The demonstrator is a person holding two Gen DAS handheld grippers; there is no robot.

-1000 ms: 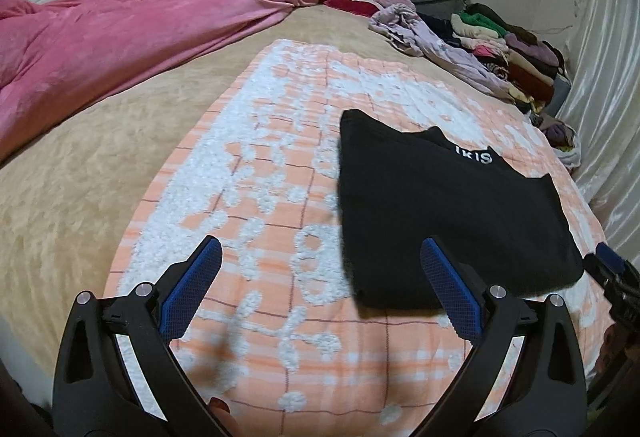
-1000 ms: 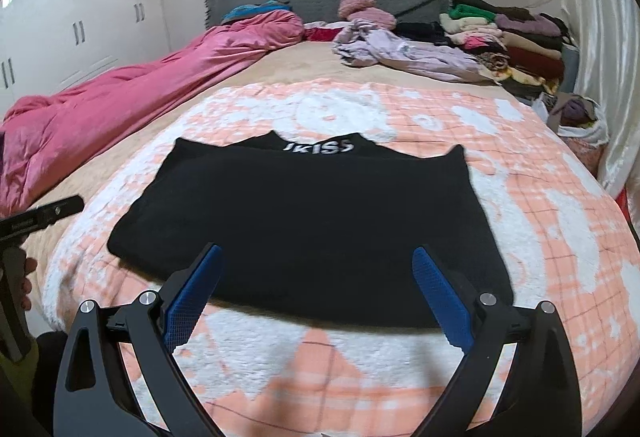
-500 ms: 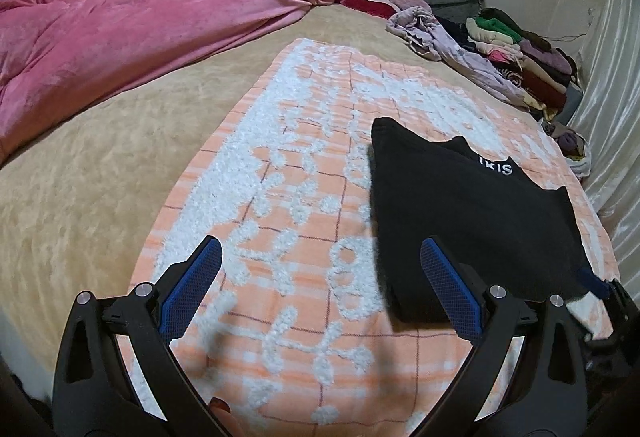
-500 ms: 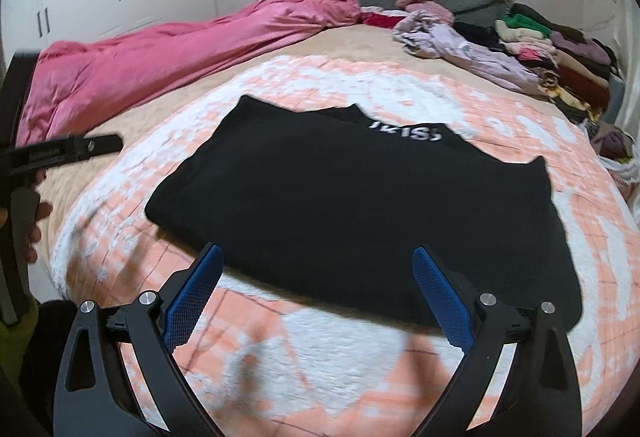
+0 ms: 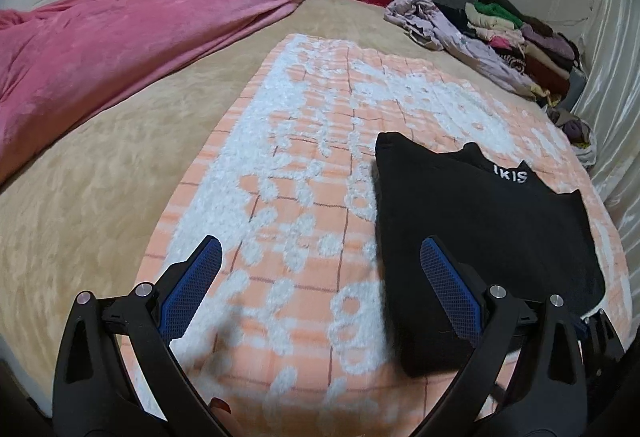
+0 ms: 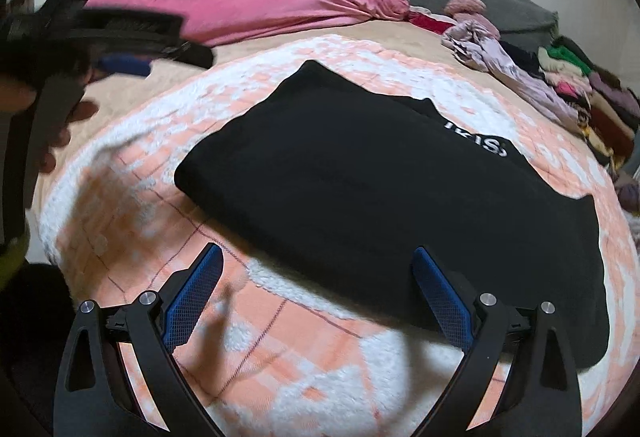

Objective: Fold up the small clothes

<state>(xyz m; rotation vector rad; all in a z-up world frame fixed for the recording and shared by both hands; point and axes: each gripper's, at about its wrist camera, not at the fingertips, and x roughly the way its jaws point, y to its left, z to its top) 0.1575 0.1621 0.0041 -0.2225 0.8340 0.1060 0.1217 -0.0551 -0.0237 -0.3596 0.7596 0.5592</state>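
Your left gripper (image 5: 320,289) has moved closer to the near left corner of the black garment (image 5: 480,233), and its right jaw now overlaps that edge. Both grippers have their jaws released and hold nothing. The garment lies flat on the orange blanket (image 5: 304,173) on the bed. Your right gripper (image 6: 316,293) probably hovers at the near hem, ready for the fold.

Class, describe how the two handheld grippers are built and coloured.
Both the left gripper and the right gripper are alike: black plastic frames with cut-out slots, silver round pivot bolts, and two fingers with blue mesh-textured pads. No cables or markings show.
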